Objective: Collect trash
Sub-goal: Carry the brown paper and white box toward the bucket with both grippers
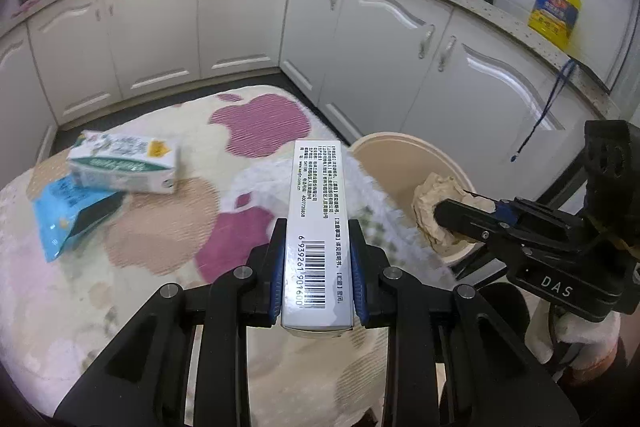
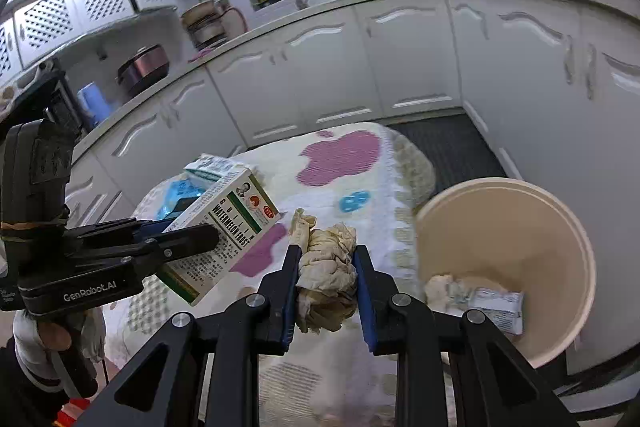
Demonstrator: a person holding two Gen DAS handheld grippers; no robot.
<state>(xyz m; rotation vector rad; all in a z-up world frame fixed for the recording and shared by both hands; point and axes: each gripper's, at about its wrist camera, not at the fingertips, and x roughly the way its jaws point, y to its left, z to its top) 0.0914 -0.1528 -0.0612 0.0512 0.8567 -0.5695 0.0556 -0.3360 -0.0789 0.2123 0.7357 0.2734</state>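
Holding a load in each tool, I judge the step in hand is the drop into the bin (image 2: 532, 211). My right gripper (image 2: 326, 291) is pinched on a crumpled paper wad (image 2: 330, 267), held above the table (image 1: 160, 227) just beside the bin's rim. I'd carry it over the opening before loosening, so nothing catches the edge. My left gripper (image 1: 318, 259) is clamped on a slim box (image 1: 318, 211) by its narrow sides — its long axis runs straight out along the fingers, far end pointing past the bin's near rim. A carton (image 1: 124, 163) and a blue packet (image 1: 68, 211) lie on the table.
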